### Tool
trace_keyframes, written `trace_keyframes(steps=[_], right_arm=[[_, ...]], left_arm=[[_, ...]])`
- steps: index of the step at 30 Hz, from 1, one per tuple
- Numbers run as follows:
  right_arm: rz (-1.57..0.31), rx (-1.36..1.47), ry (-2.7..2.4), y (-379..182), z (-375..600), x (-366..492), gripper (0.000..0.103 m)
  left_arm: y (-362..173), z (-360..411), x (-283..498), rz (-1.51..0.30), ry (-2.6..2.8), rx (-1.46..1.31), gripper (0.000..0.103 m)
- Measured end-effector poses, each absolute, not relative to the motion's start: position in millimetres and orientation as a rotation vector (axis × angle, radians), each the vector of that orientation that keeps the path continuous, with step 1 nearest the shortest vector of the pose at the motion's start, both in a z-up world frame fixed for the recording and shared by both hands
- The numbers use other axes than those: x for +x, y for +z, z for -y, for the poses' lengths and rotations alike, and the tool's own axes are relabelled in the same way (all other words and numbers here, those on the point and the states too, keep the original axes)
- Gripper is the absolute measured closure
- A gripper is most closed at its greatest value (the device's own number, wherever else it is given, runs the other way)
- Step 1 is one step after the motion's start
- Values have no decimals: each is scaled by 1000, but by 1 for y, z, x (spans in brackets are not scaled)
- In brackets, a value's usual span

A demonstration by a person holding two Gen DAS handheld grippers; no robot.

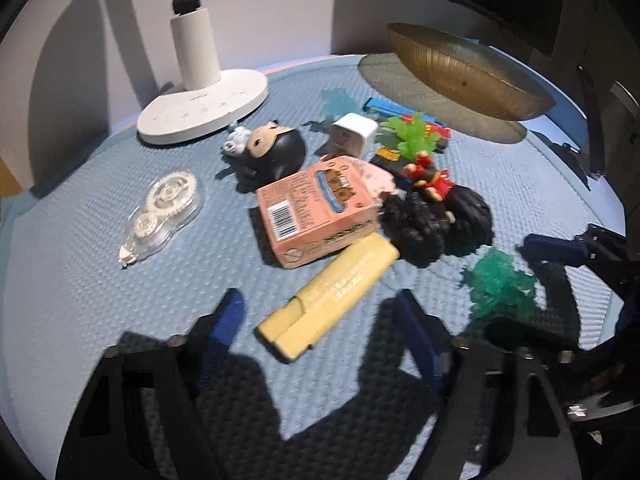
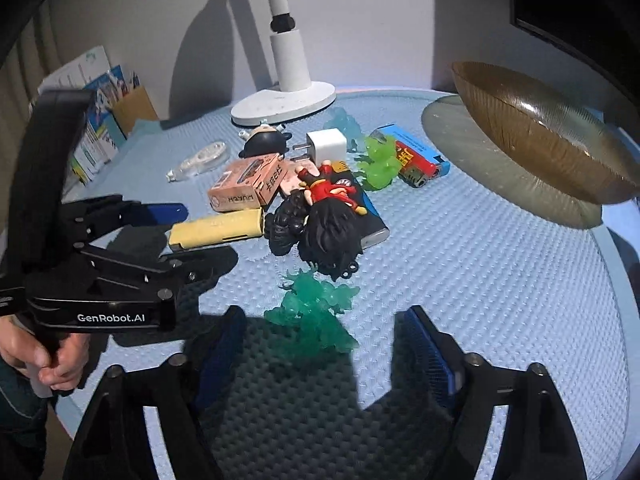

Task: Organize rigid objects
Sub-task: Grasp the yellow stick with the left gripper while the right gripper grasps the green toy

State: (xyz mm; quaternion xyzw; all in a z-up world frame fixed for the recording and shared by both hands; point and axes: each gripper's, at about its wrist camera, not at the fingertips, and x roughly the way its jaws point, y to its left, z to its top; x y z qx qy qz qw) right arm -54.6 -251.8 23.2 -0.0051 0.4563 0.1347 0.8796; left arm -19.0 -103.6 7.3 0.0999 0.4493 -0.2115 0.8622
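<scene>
Sorting looks barely begun: left tongs (image 1: 316, 316) spread around the yellow highlighter (image 1: 328, 296), right tongs (image 2: 320, 332) spread over the teal figurine (image 2: 316, 312); amber bowl (image 2: 540, 136) beyond seems empty.

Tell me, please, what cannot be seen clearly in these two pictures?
- Lamp: head cut off by the top edge, both views.
- Power bank: mostly hidden under the figurines, right view.
- Pink box: small print blurred, left view.
- Bowl: contents not visible.

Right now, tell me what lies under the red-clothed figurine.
The red-clothed figurine lies on a dark flat device with a silver end, beside black toy hair. Whatever is beneath that device is covered.
</scene>
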Motion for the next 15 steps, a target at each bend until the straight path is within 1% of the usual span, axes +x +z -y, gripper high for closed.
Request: trace_keyframes(steps=[1, 2, 3, 4, 5, 6, 7, 9, 12, 15], right_arm=[[-956, -33, 274, 22, 248, -54, 31], [-950, -62, 259, 22, 244, -55, 32], [-947, -73, 257, 22, 242, -56, 37], [-946, -81, 264, 22, 240, -57, 46], [-946, -85, 266, 22, 237, -58, 52], [-945, -93, 263, 21, 236, -58, 62], [-939, -102, 259, 22, 235, -60, 64], [-933, -76, 285, 25, 237, -62, 65], [-899, -45, 294, 36, 247, -72, 65], [-884, -39, 268, 44, 261, -79, 65]], left_arm=[[7, 105, -20, -938, -447, 220, 43], [7, 107, -22, -935, -440, 238, 49], [8, 109, -26, -927, -428, 248, 54], [9, 108, -27, -924, -423, 247, 57], [9, 107, -29, -923, -420, 237, 65], [10, 103, -31, -925, -420, 219, 67], [10, 100, -33, -930, -426, 198, 69], [11, 90, -40, -939, -434, 146, 77], [14, 77, -56, -943, -442, 109, 80], [14, 72, -69, -960, -473, 77, 81]])
